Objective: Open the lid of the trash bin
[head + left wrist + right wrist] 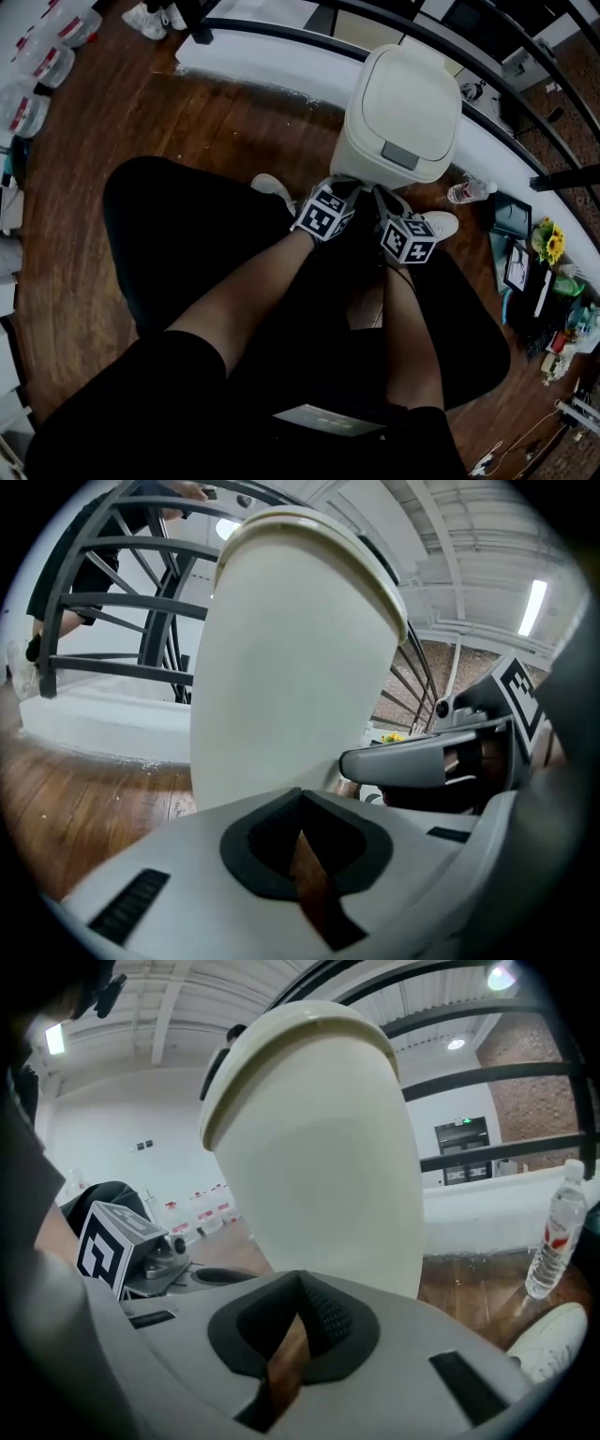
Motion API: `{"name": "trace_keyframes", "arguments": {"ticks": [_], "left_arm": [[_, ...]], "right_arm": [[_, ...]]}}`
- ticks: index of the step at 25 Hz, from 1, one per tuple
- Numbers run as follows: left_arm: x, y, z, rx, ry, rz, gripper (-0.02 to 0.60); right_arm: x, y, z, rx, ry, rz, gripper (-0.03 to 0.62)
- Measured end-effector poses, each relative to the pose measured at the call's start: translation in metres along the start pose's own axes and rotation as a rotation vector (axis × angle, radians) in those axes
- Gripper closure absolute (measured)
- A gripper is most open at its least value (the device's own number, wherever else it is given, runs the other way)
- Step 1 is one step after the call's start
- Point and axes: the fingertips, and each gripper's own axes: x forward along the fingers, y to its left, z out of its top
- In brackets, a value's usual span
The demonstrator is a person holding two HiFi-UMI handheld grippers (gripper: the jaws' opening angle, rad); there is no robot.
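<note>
Bin (367, 150) stands upright, cream-white and rounded, with lid (410, 98) down.

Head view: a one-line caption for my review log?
Left gripper and right gripper side by side at the foot of the closed trash bin.

trash bin (403, 108) base hidden, bottle (466, 191) label unreadable
</note>
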Motion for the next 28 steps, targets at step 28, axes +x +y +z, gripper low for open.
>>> {"name": "trace_keyframes", "arguments": {"ticks": [28], "left_arm": [[0.108,0.030,-0.082,-0.134,0.152,0.049,0.541]], "right_arm": [[0.032,-0.055,-0.047,0.256,0.015,-0.101,0.580]]}}
